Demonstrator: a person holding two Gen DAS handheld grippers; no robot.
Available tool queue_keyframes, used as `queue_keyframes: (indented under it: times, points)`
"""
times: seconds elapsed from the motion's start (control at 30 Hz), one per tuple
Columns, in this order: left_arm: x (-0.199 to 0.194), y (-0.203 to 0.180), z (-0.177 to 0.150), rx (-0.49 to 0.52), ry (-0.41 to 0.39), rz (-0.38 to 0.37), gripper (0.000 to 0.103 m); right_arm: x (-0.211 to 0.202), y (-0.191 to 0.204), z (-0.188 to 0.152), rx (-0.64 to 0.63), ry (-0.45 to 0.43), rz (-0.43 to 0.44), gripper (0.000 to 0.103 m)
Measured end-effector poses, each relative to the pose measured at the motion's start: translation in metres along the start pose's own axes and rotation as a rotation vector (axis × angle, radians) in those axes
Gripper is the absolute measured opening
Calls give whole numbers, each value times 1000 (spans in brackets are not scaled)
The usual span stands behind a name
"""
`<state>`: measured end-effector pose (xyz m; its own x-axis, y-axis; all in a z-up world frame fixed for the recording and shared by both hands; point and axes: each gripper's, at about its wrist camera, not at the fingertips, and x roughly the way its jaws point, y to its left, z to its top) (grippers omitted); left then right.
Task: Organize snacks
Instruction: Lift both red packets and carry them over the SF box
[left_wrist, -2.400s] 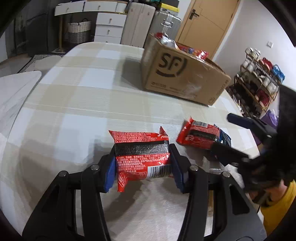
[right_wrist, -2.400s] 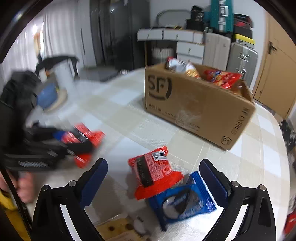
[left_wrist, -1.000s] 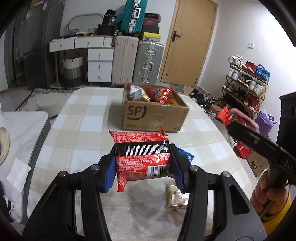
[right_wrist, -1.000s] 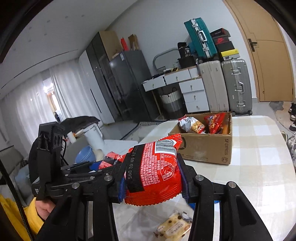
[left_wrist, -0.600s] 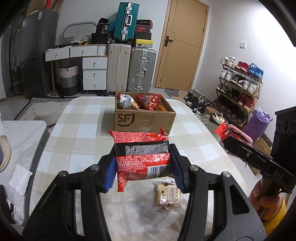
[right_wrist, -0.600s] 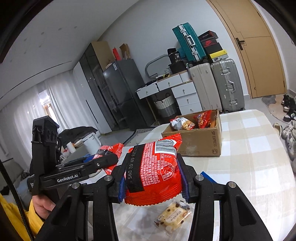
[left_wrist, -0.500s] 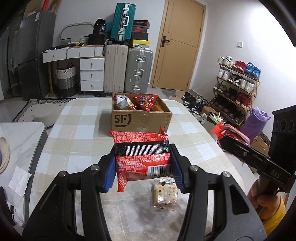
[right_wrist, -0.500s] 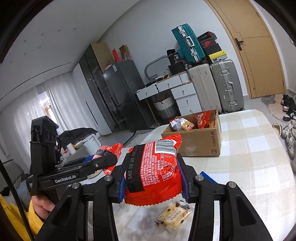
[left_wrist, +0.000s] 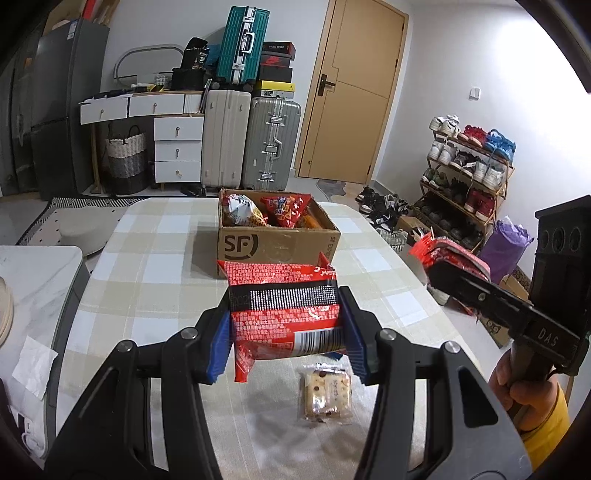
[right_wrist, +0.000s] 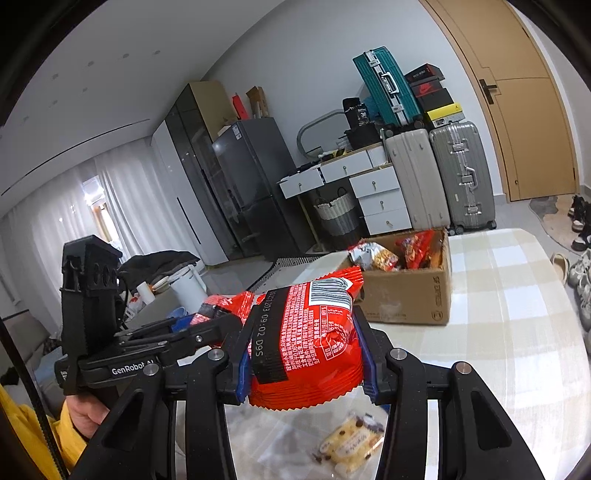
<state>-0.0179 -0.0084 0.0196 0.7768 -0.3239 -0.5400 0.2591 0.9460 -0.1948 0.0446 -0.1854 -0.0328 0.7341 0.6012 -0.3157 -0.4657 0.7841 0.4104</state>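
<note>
Red-and-black foil snack packet (left_wrist: 282, 314) is clamped between the blue pads of the left gripper (left_wrist: 285, 328), raised above the checked tablecloth (left_wrist: 162, 258). Beyond stands a brown cardboard box (left_wrist: 275, 247) holding snacks. Right gripper (right_wrist: 304, 360) pinches a second red packet (right_wrist: 308, 339) aloft; a clear-wrapped biscuit pack (left_wrist: 327, 393) lies below.

Black grippers, blue-padded fingers (left_wrist: 218, 343), silver screws, "GenRobot.AI" and "DAS" markings; yellow sleeves (left_wrist: 543, 428).

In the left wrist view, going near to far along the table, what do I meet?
Cracker packet lying on the table → red snack packet held up in the left hand-held gripper → cardboard box of snacks.
</note>
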Motion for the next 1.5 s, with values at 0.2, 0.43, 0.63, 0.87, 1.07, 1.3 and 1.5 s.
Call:
queue_keyframes:
  times: [0.2, 0.43, 0.63, 0.87, 1.07, 1.3, 1.5]
  points:
    - [11, 8, 22, -12, -7, -13, 48, 18, -8, 33, -26, 11, 2, 45]
    - [32, 15, 65, 23, -19, 0, 48, 41, -26, 84, -46, 23, -40, 45]
    - [65, 22, 114, 27, -9, -2, 48, 70, -47, 129, -20, 48, -73, 45]
    - [133, 30, 164, 11, 44, -10, 48, 109, -64, 171, -11, 62, -74, 45]
    - [201, 36, 199, 8, 83, -3, 48, 149, -79, 180, -30, 91, -87, 45]
    - [282, 47, 218, -7, 158, -5, 48, 191, -108, 170, -16, 158, -119, 45]
    - [345, 61, 220, -17, 209, -36, 49, 221, -135, 158, 8, 211, -142, 45]
